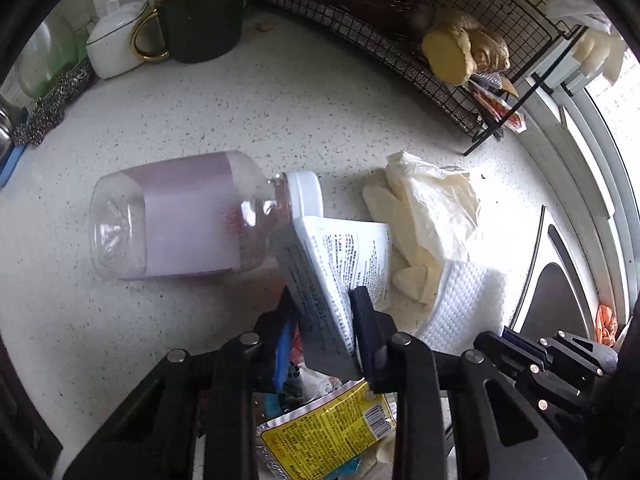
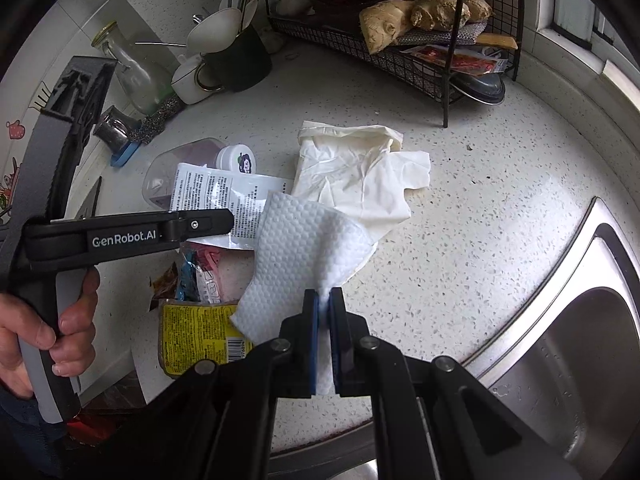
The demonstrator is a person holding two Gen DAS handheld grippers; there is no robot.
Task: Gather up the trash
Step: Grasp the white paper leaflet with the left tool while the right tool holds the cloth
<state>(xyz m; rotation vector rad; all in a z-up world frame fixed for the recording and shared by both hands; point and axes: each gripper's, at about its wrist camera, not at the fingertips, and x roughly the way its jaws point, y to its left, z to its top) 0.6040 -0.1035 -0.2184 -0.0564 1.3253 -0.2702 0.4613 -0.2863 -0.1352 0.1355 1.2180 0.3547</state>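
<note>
My left gripper (image 1: 324, 300) is shut on a white printed packet (image 1: 340, 264), held above the counter; the packet also shows in the right wrist view (image 2: 216, 196). My right gripper (image 2: 324, 300) is shut on a white dimpled paper towel (image 2: 304, 240), also seen in the left wrist view (image 1: 468, 300). A clear plastic bottle (image 1: 176, 216) with a pale purple label and white cap lies on its side. A crumpled cream glove (image 2: 352, 168) lies on the counter. A yellow snack wrapper (image 2: 196, 336) and other wrappers lie below the left gripper.
A black wire rack (image 2: 440, 60) with ginger stands at the back. A dark mug (image 2: 236, 60) with utensils, a white pot (image 1: 116, 44), a glass bottle (image 2: 132, 68) and steel scrubbers stand at the back left. A steel sink (image 2: 580, 320) lies at the right.
</note>
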